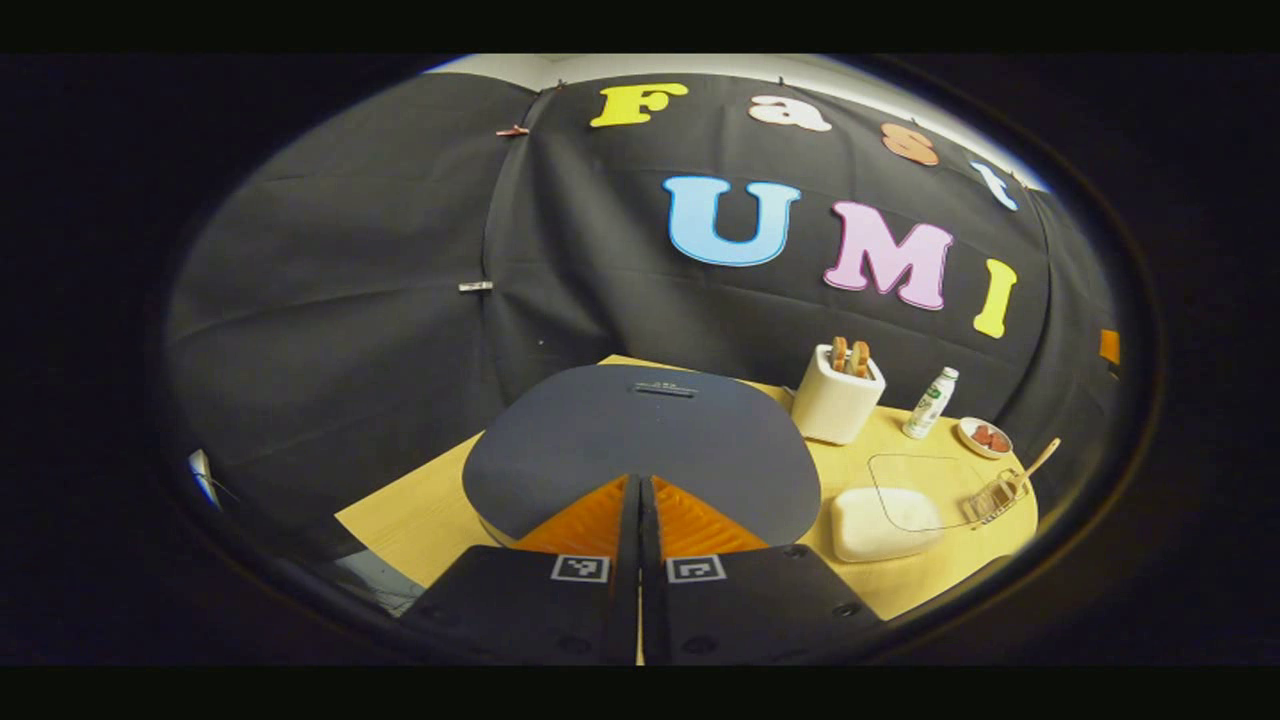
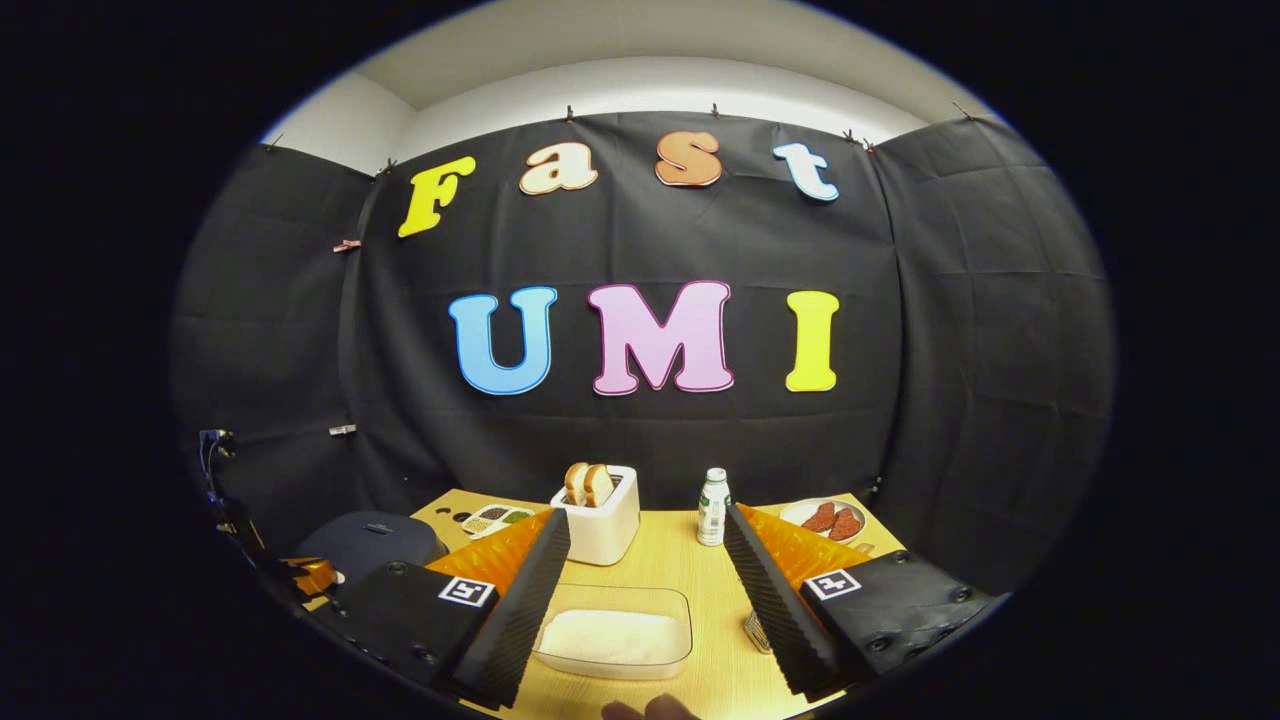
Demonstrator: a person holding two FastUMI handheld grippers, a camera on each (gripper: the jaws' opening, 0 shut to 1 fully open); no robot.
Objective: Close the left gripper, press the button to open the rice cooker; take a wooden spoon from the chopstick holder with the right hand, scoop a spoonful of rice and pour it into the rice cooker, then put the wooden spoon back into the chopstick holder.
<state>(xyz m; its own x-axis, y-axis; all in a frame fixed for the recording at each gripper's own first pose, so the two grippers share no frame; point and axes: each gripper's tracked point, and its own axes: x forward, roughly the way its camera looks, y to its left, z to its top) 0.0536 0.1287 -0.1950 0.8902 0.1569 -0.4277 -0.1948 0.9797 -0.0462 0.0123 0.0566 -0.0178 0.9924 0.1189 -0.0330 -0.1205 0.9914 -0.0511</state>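
Left gripper [image 1: 640, 500] is sitting with fingers pressed together, nothing between them, tips hovering right over the closed dark lid of the rice cooker [image 1: 640, 440], which is occupying the left part of the desk [image 1: 420, 510] near its front edge; can't tell whether the tips are touching the lid. Past the cooker toward the desk's back edge, a white toaster [image 1: 835, 400] is standing with two bread slices poking out the top, and a small white bottle [image 1: 931, 402] is standing just beside it. Further toward the back right corner a plate with red food [image 1: 985, 437] is lying. Near the front right, a clear container of rice [image 1: 885, 515] is resting, and just beside it at the right edge the wire chopstick holder [image 1: 995, 497] is carrying the wooden spoon [image 1: 1040, 460], handle leaning outward. Right gripper [image 2: 645, 580] is hanging with fingers spread wide, holding nothing, above the front edge of the desk [image 2: 700, 570]; the rice container [image 2: 615, 632] is lying between and below its fingers. Toaster [image 2: 600, 520] and bottle [image 2: 713, 507] are standing beyond it near the back edge, plate of red food [image 2: 830, 518] at the back right. The rice cooker [image 2: 372, 540] is showing at the left, with a divided tray of grains [image 2: 497, 518] behind it at the back left corner. A bit of a hand [image 2: 650, 709] is peeking in at the bottom.
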